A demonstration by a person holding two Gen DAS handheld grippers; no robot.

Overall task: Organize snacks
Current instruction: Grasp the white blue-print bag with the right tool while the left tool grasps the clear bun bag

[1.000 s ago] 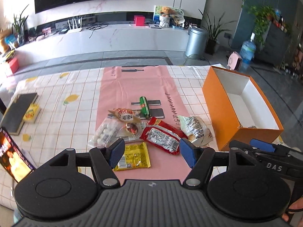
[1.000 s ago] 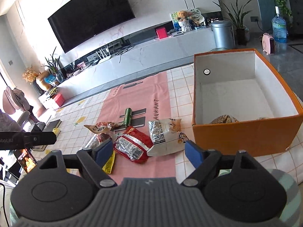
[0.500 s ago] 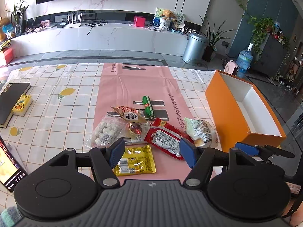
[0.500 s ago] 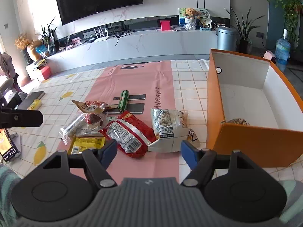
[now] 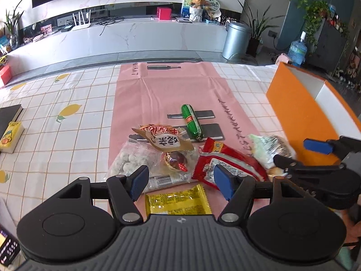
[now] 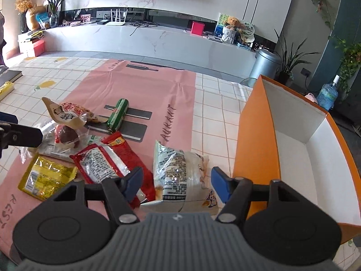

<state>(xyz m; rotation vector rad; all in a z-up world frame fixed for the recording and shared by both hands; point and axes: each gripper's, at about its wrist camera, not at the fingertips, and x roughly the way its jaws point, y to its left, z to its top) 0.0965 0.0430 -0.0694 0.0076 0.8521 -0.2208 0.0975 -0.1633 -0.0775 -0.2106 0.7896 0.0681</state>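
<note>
A pile of snacks lies on the pink mat (image 5: 171, 90): a yellow packet (image 5: 178, 202), a red packet (image 5: 227, 161), a clear bag of white balls (image 5: 133, 160), a brown packet (image 5: 164, 139), a green sausage (image 5: 191, 122) and a white bread bag (image 6: 180, 171). An open orange box (image 6: 255, 135) stands to the right. My left gripper (image 5: 180, 181) is open, just above the yellow packet. My right gripper (image 6: 177, 181) is open, its fingers either side of the white bread bag.
A black book and a yellow carton (image 5: 10, 133) lie at the table's left edge. A phone (image 5: 8, 247) shows at the near left. Beyond the table are a white TV bench and a grey bin (image 5: 235, 39).
Both grippers have moved down and forward toward the snacks. The right one has swung left from the box to straddle the white bread bag.
</note>
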